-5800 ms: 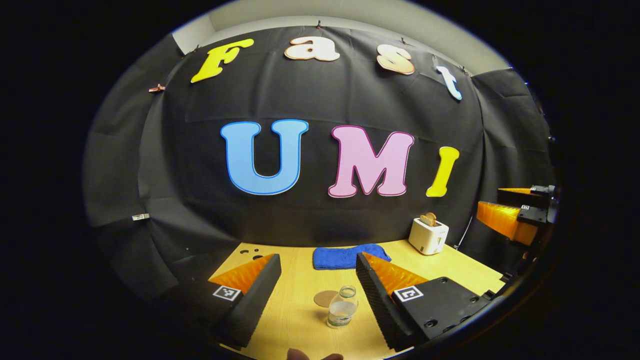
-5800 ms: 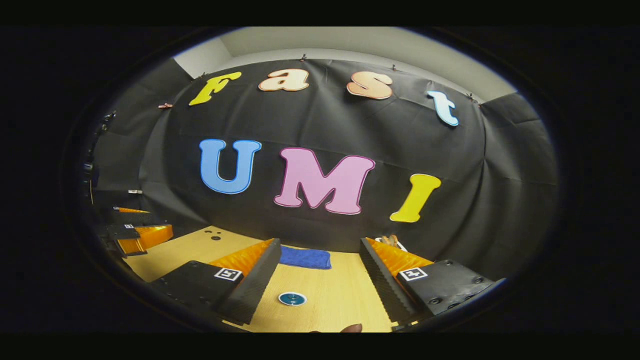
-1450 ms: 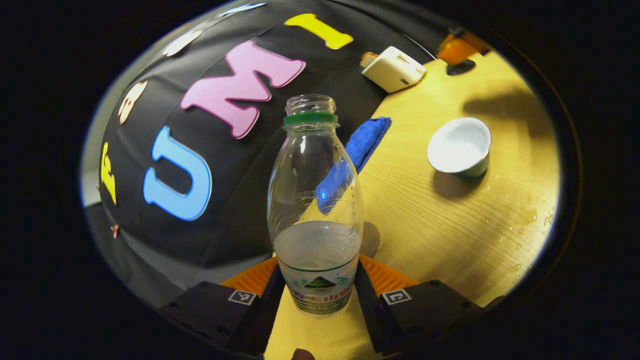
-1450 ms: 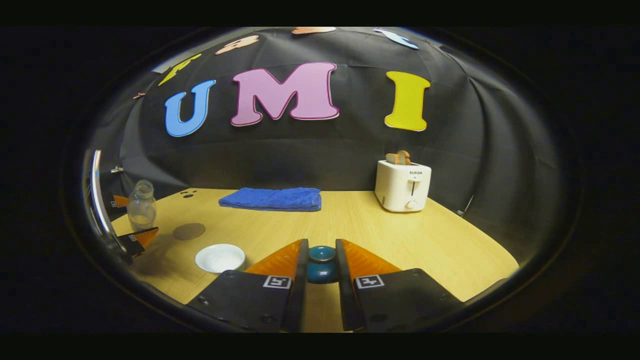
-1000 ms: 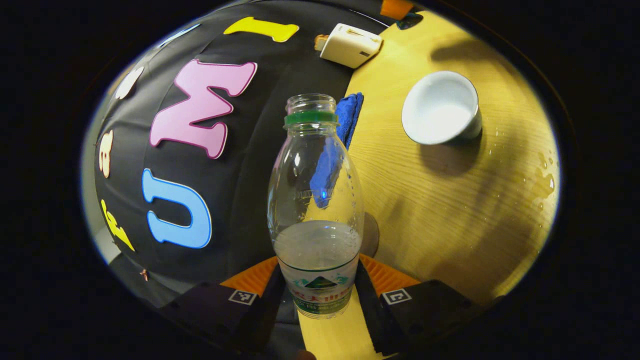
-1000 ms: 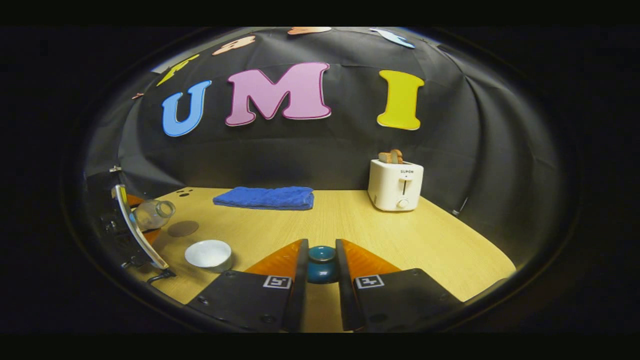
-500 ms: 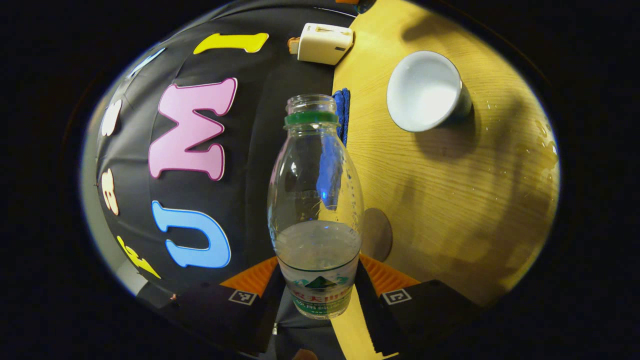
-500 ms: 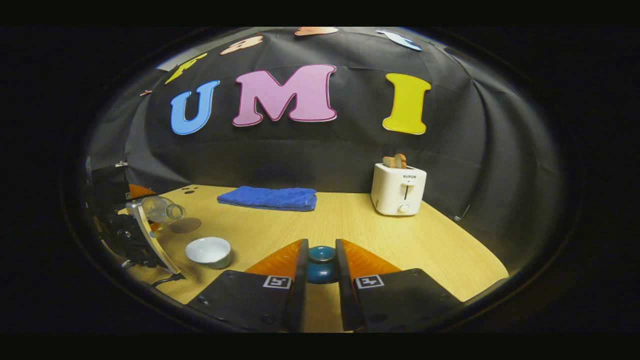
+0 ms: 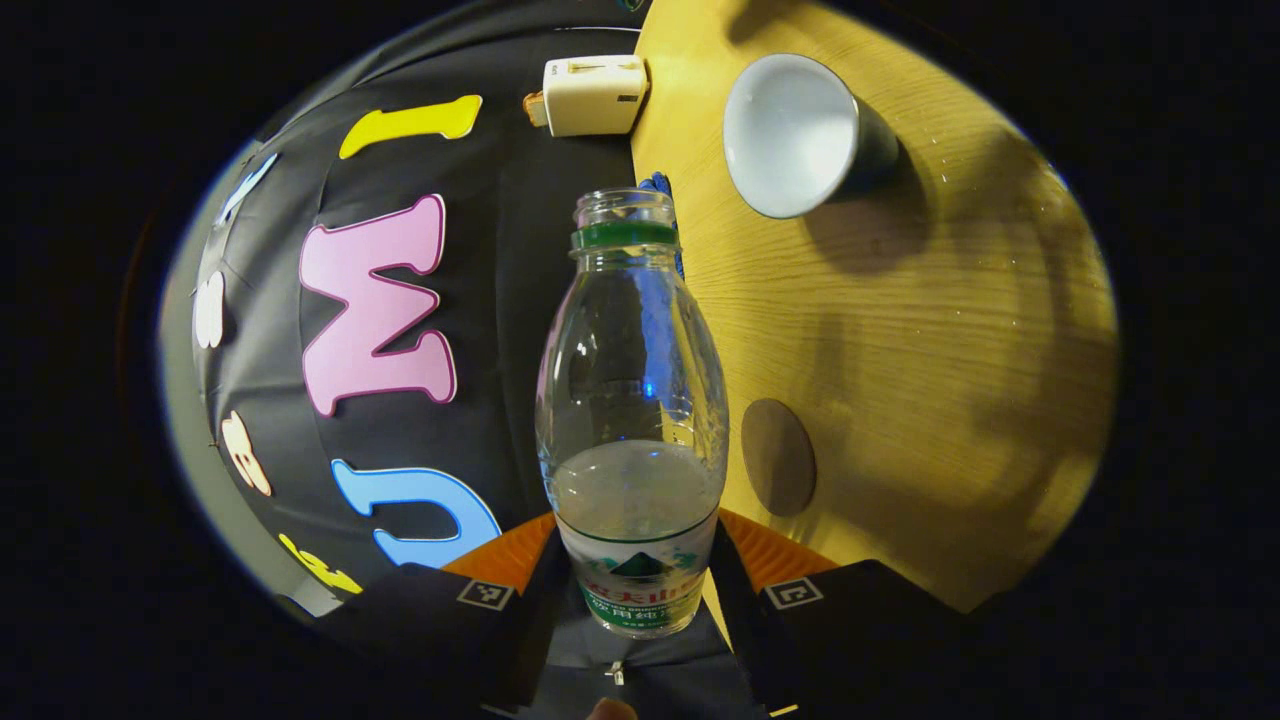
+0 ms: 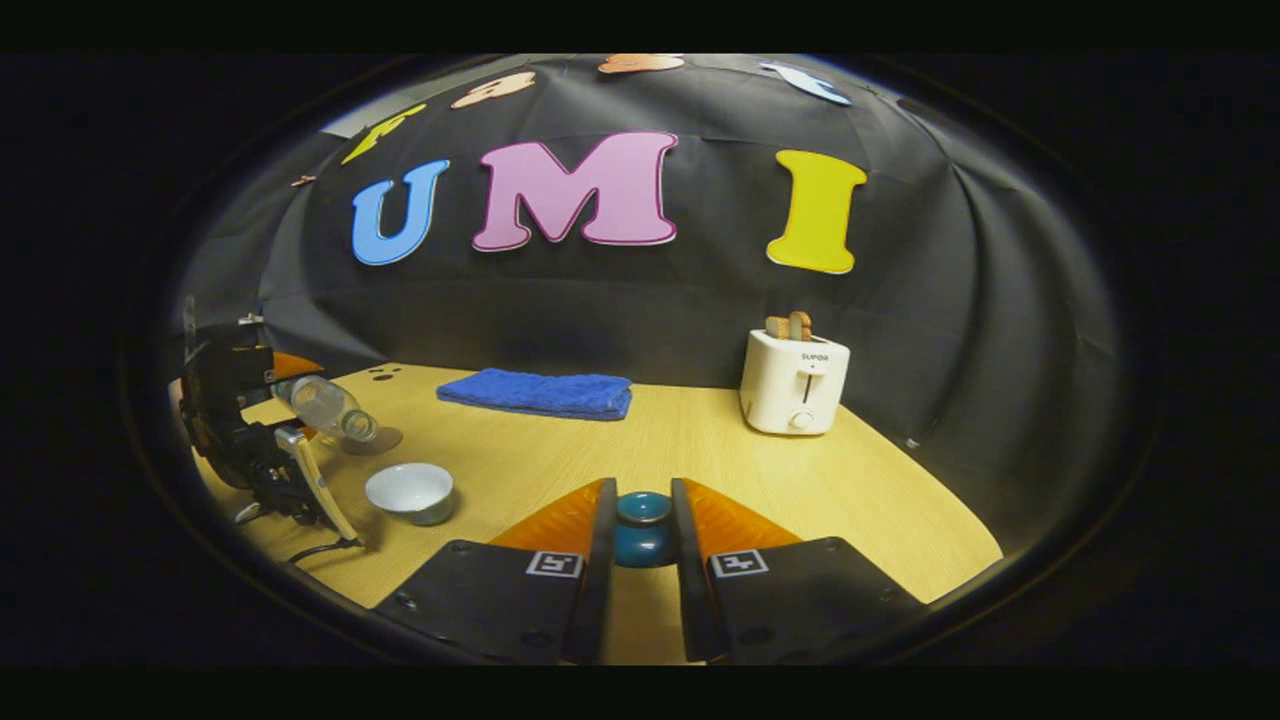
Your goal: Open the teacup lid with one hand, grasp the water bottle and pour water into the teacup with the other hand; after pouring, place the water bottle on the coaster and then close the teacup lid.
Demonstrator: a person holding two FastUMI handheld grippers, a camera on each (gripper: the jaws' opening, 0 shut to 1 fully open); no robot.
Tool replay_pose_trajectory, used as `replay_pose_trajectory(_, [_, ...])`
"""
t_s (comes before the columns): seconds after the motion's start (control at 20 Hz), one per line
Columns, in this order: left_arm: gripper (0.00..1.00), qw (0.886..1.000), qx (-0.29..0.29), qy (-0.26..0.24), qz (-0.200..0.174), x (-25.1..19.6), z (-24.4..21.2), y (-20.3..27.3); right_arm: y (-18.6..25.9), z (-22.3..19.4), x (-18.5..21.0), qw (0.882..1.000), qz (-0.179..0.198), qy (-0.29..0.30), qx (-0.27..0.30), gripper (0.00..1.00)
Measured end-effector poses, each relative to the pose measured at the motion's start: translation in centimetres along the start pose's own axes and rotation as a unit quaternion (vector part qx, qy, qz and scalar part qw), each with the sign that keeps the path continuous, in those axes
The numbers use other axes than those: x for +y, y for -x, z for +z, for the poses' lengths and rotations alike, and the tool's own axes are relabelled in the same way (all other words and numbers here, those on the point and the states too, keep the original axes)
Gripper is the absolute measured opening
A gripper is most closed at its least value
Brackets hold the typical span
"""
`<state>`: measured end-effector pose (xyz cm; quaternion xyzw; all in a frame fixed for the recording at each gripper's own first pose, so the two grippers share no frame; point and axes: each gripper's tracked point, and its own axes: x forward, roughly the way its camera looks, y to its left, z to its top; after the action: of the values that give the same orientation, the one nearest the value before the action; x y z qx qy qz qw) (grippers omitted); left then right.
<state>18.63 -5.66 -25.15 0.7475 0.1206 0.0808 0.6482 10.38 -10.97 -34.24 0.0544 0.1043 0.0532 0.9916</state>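
Note:
My left gripper (image 9: 635,535) is shut on a clear, uncapped water bottle (image 9: 632,380) with a green neck ring, about a third full. The left gripper view is rolled far over, and the open white teacup (image 9: 790,135) lies up and to the right of the bottle's mouth. In the right gripper view the bottle (image 10: 330,408) is tipped past level, mouth down toward the teacup (image 10: 410,492). No stream of water can be made out. The round brown coaster (image 9: 778,457) lies on the table behind the bottle. My right gripper (image 10: 641,500) is shut on the teal lid (image 10: 642,535), held above the table.
A folded blue towel (image 10: 538,392) lies at the back of the wooden table (image 10: 700,450), and a white toaster (image 10: 795,382) with bread stands at the back right. Small water drops dot the wood near the teacup.
The left gripper has rolled the bottle further over, from upright to mouth-down toward the teacup, and moved closer to it. The right gripper keeps the lid nearly still.

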Motion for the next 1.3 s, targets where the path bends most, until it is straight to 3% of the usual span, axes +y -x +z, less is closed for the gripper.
replay_pose_trajectory(0.9, [0.77,0.998,-0.024,-0.060,0.020,0.0,1.6,-0.9,0.3,-1.2,-1.9,1.000,-0.005,0.010,-0.005,0.31])
replay_pose_trajectory(1.3, [0.76,0.994,-0.043,-0.094,0.046,1.6,2.5,-1.2,0.1,-1.1,-2.4,1.000,-0.004,0.011,-0.008,0.31])
